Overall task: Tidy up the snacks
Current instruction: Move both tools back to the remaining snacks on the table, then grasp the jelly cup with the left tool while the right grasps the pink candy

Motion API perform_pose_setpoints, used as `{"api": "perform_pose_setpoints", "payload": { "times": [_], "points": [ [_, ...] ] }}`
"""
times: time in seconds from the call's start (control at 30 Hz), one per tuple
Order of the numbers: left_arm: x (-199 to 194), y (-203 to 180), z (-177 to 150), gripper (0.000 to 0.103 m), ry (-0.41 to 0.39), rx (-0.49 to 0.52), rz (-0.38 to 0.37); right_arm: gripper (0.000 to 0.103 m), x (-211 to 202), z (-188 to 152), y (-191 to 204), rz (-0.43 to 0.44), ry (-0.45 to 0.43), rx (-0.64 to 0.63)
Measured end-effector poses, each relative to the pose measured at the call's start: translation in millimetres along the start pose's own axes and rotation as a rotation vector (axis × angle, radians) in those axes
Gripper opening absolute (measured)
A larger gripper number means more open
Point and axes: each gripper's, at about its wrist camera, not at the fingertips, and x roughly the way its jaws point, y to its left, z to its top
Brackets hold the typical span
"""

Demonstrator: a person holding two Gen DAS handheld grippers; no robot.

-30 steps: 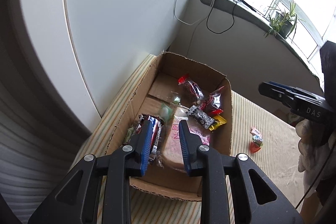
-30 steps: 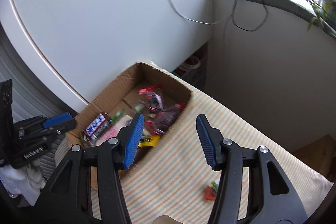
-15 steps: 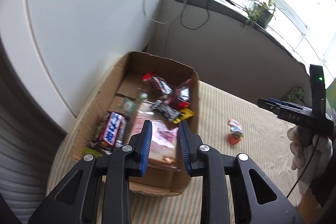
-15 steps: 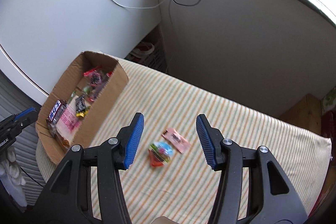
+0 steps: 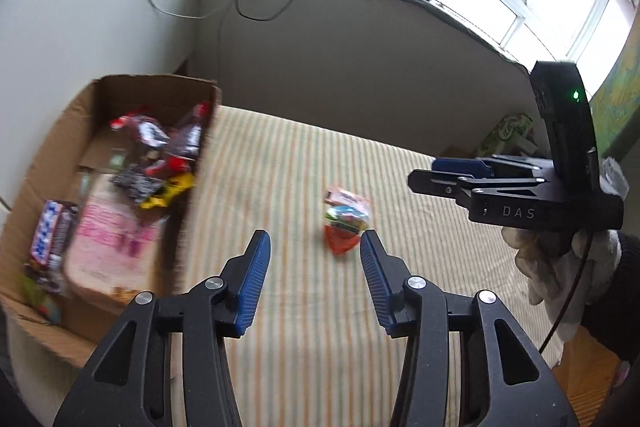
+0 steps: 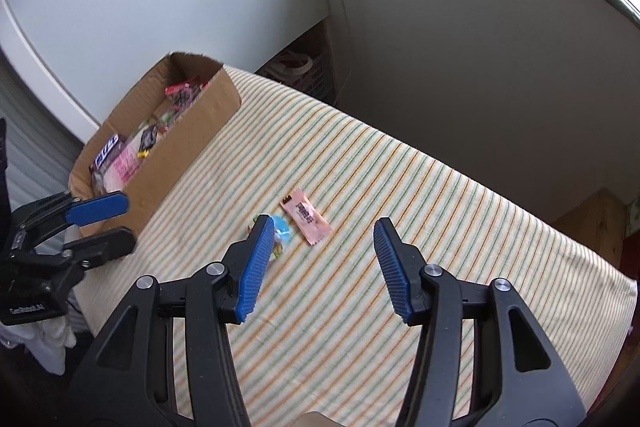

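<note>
both hand-held grippers, left [image 5: 314, 281] just opened and right [image 6: 323, 267], hover apart and empty over two small wrapped snacks [image 6: 306, 215] on the striped surface [image 6: 400, 195] beside the brown cardboard box [image 6: 192, 151].

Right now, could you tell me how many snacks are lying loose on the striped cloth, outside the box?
2: a pink sachet and, touching it, a colourful candy packet, mid-cloth.
</note>
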Motion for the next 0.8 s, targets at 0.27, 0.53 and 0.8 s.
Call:
{"api": "perform_pose_setpoints", "payload": {
  "times": [0.27,0.53,0.8],
  "points": [
    [46,-25,-8,0.046,0.044,0.067,-0.026,0.05,38,5,-3,0.084,0.074,-0.146],
    [77,-27,-6,0.046,0.074,0.105,0.01,0.036,64,2,2,0.095,0.129,-0.265],
    [91,-29,-7,0.046,0.074,0.113,0.021,0.036,80,1,8,0.104,0.139,-0.335]
  ]
}}
